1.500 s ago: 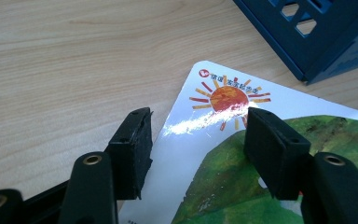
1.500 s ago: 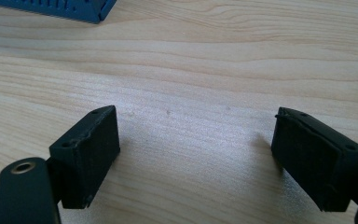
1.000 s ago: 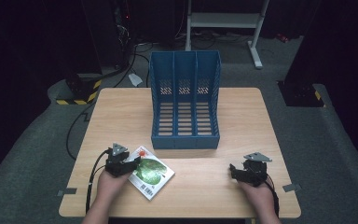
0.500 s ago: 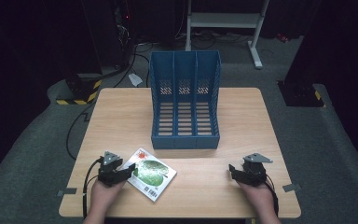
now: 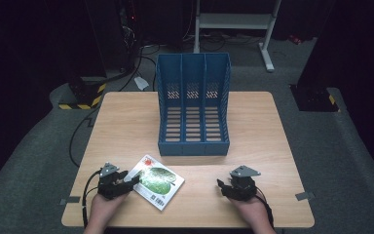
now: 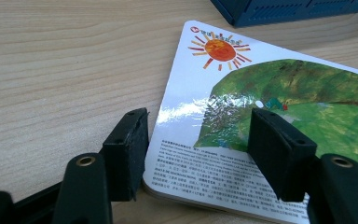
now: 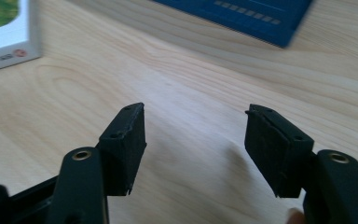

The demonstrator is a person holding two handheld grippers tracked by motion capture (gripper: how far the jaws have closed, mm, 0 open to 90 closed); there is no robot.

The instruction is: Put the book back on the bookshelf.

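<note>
A picture book [image 5: 156, 181] with a sun and a large green leaf on its cover lies flat on the wooden table [image 5: 126, 126], near the front edge and left of centre, just in front of the blue three-slot file rack [image 5: 193, 105] that stands upright in the middle of the table. The left gripper [image 5: 133, 180] sits at the book's left corner; in the left gripper view its fingers [image 6: 127, 151] are spread wide apart, one over bare wood just beside the book's edge and the other over the printed cover, so the corner of the book [image 6: 261, 121] lies between them without being clamped. The right gripper [image 5: 221, 185] rests low over bare table to the right, well apart from the book, and its fingers [image 7: 126, 144] are likewise spread apart with nothing between them. In the right gripper view the rack's blue base [image 7: 242, 16] shows beyond the fingers and a corner of the book [image 7: 4, 32] at upper left.
</note>
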